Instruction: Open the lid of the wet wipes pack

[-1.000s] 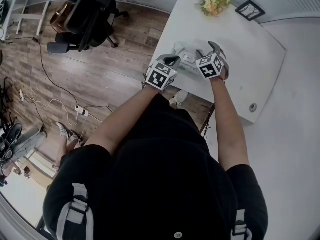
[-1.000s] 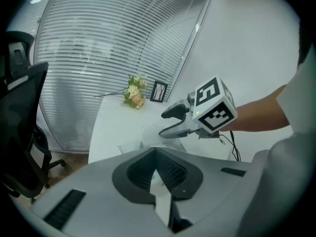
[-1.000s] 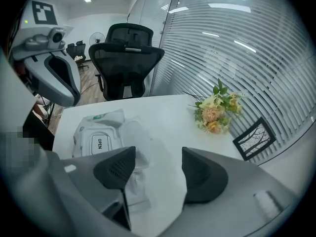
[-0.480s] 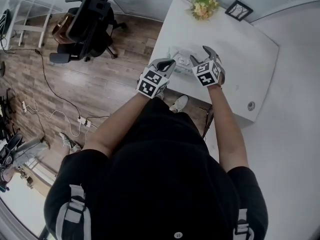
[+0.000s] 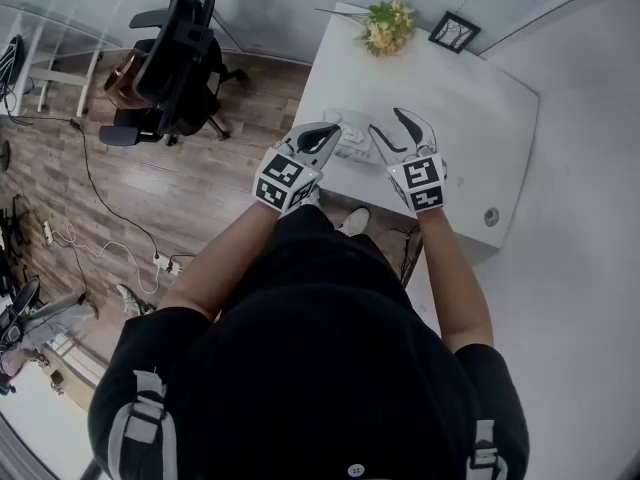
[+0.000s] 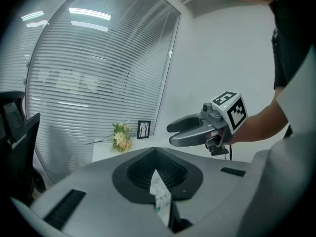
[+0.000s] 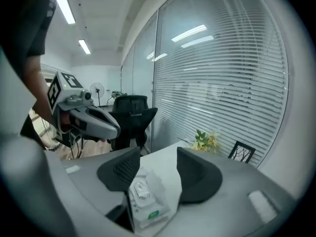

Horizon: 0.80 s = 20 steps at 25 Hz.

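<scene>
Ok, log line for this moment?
left gripper: shut, empty | right gripper: jaws closing on nothing, pack beyond them | wet wipes pack: on table, ungripped

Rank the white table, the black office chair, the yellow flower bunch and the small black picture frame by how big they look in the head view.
1. White table
2. Black office chair
3. Yellow flower bunch and small black picture frame: these look about alike, too close to rank.

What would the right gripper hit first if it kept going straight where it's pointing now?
Probably the wet wipes pack on the white table: it sits straight ahead, framed by the right gripper's closing jaws, which grip nothing. Depth is unclear.
</scene>
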{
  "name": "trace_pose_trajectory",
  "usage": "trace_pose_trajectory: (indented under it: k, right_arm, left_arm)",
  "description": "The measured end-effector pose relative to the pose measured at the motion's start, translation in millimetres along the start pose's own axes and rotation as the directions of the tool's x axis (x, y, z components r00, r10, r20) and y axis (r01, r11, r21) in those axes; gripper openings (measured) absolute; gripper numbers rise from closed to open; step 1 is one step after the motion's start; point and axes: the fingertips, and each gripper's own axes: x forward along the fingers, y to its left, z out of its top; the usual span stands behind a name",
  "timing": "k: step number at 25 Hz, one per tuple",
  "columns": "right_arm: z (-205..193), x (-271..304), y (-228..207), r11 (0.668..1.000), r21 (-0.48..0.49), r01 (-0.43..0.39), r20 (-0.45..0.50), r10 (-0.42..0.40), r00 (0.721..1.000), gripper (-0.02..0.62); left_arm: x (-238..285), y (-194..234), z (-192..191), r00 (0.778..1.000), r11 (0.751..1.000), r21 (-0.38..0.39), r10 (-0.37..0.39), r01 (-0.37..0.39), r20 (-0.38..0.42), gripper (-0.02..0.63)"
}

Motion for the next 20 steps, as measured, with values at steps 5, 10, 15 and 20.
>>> trace_pose_trajectory:
  k: [5, 10, 15, 20]
  right_arm:
    - [31.9, -36.0, 7.5, 0.994, 0.105, -0.038, 0.137, 0.024, 0.990, 0.179]
    - [67.5, -71.4, 22.4, 0.993, 0.101, -0.069, 0.262, 0.040, 0.964, 0.103]
    - [92.7, -102.0, 26.8, 0.994, 0.094, -0.062, 0.348, 0.026, 0.937, 0.055]
    - [121.2, -128.9, 27.6, 0.998, 0.061, -0.029, 0.410, 0.002, 0.912, 0.011]
  left_arm:
    - [-16.6, -14.3, 41.8, 0.996, 0.999, 0.024, -0.036, 0.034, 0.088, 0.006]
    - [-31.1, -38.2, 80.9, 0.986, 0.992, 0.097, -0.088, 0.074, 0.145, 0.006]
    - [-41.1, -64.6, 115.8, 0.970, 0.981, 0.170, -0.127, 0.092, 0.208, 0.006]
    - [-48.1, -79.7, 135.0, 0.961, 0.977, 0.186, -0.145, 0.102, 0.237, 0.006]
